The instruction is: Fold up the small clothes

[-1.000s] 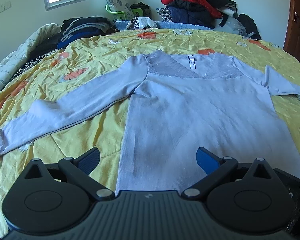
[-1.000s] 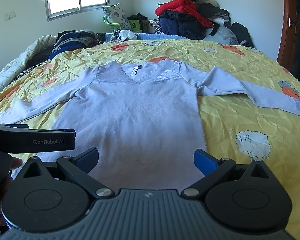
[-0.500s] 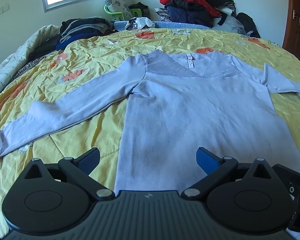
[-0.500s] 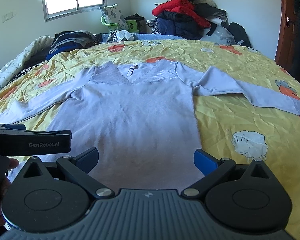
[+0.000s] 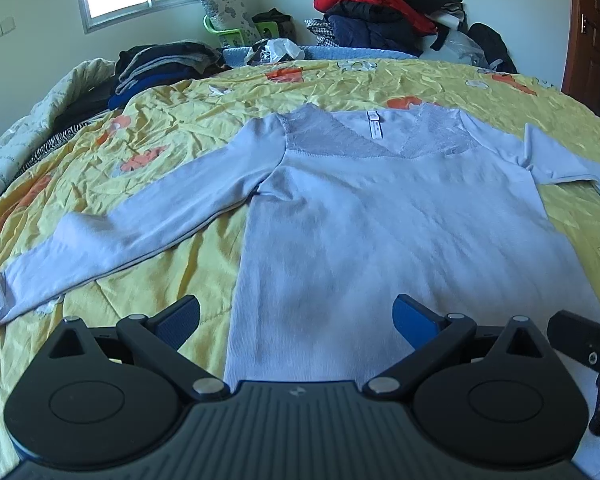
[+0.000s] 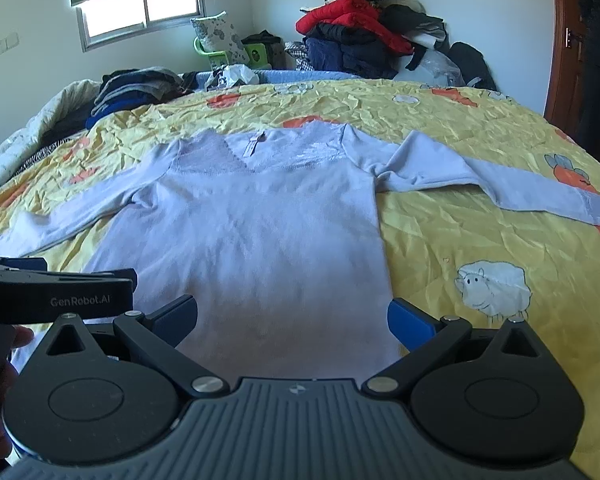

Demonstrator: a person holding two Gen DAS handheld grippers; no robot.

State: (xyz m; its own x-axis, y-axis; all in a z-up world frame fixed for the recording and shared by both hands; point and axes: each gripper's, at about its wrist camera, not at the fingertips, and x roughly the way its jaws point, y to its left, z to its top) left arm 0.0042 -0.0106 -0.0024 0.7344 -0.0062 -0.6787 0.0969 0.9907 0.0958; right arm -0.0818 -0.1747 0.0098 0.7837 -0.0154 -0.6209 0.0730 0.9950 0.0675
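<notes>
A pale lilac long-sleeved top (image 5: 380,220) lies flat on the yellow bedspread (image 5: 180,128), neck far from me, both sleeves spread out. It also shows in the right wrist view (image 6: 260,232). My left gripper (image 5: 296,320) is open and empty above the hem, near its left corner. My right gripper (image 6: 292,320) is open and empty above the hem, near its right side. The left sleeve (image 5: 140,232) runs out to the left; the right sleeve (image 6: 480,176) runs out to the right.
A heap of red and dark clothes (image 6: 364,36) sits at the far end of the bed. Folded dark garments (image 5: 160,68) lie at the far left. A wooden door (image 6: 572,48) stands at the right. The left gripper's body (image 6: 56,296) shows at the right view's left edge.
Both grippers have drifted slightly back and up from the top, so it looks a little farther away. Both stay open. The top has not moved.
</notes>
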